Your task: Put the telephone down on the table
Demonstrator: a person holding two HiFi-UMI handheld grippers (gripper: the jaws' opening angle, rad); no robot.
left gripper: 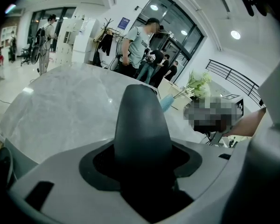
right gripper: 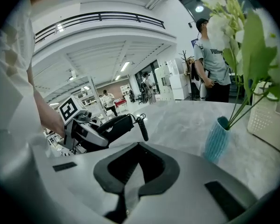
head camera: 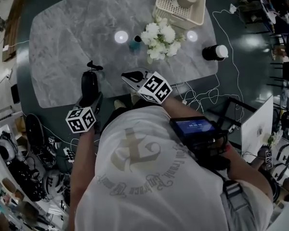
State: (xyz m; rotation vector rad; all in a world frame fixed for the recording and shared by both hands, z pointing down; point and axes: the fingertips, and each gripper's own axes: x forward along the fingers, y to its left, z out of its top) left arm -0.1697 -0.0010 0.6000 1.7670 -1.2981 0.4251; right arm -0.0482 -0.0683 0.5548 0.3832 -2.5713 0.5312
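A black telephone handset (head camera: 90,83) with a curly cord end (head camera: 94,65) hangs over the near edge of the grey marble table (head camera: 67,47). My left gripper (head camera: 91,100) is shut on it. In the left gripper view the handset (left gripper: 142,125) rises out from between the jaws and points across the table. In the right gripper view the handset (right gripper: 113,128) sits at left, tilted, clamped in the left gripper (right gripper: 86,133). My right gripper (head camera: 133,77) hovers just right of the handset, jaws together and empty (right gripper: 135,171).
A teal vase (head camera: 136,44) with white flowers (head camera: 159,37) stands mid-table. A cream basket (head camera: 198,13) holding cups is at the far side, a black jar with a white lid (head camera: 215,52) at the right edge. Cables (head camera: 202,97) trail off the table. People stand beyond.
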